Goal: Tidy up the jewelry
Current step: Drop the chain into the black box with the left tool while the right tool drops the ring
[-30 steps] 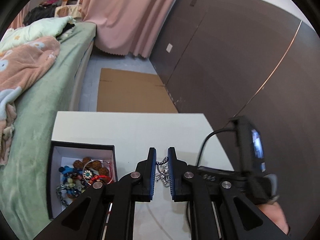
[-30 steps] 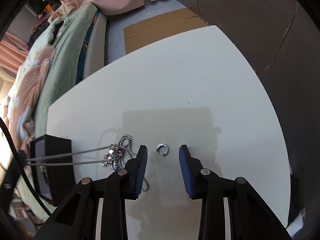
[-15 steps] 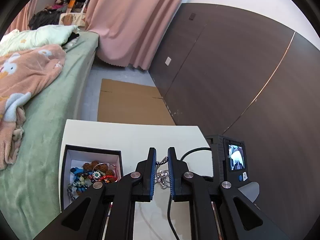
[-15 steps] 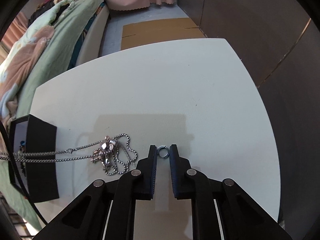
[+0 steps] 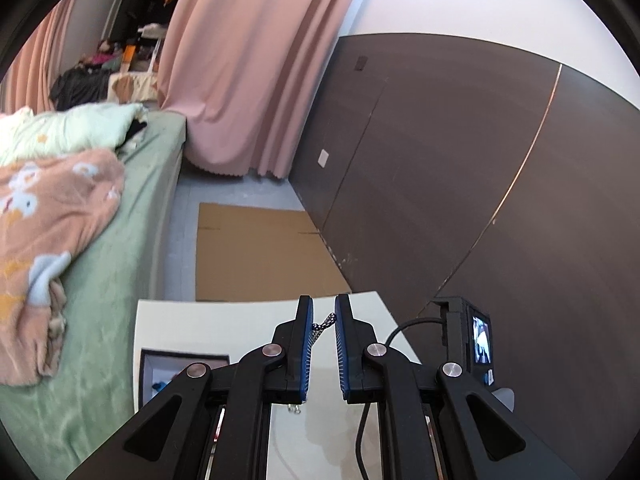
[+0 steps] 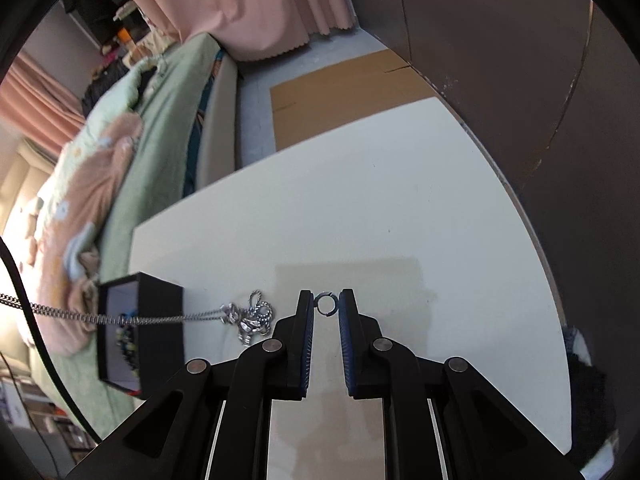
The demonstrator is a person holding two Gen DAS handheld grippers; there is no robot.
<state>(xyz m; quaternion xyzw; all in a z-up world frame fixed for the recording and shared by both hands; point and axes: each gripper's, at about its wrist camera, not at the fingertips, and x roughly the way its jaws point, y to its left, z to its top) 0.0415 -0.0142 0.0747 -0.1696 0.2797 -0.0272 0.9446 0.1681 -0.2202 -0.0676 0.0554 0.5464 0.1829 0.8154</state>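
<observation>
In the left wrist view my left gripper [image 5: 323, 308] is shut on a silver chain necklace [image 5: 325, 325], raised above the white table [image 5: 216, 322]. From the right wrist view that chain [image 6: 120, 318] stretches taut from the left, over the black jewelry box [image 6: 164, 344], down to its pendant cluster [image 6: 250, 318], which still touches the table [image 6: 400, 220]. My right gripper [image 6: 326, 300] is shut on a small silver ring [image 6: 327, 305], pinched at the fingertips and lifted off the table. The box [image 5: 180, 370] holds several beaded pieces, mostly hidden.
A green bed with an orange blanket [image 5: 48, 216] runs along the table's left side. Flat cardboard [image 5: 256, 252] lies on the floor beyond the table, and a dark wall [image 5: 440, 160] stands on the right. The right gripper's camera [image 5: 470, 342] and cable show at lower right.
My right jaws closed on the ring and lifted it off the table. The left gripper rose with the chain, pulling it taut, and the box slid low in its view.
</observation>
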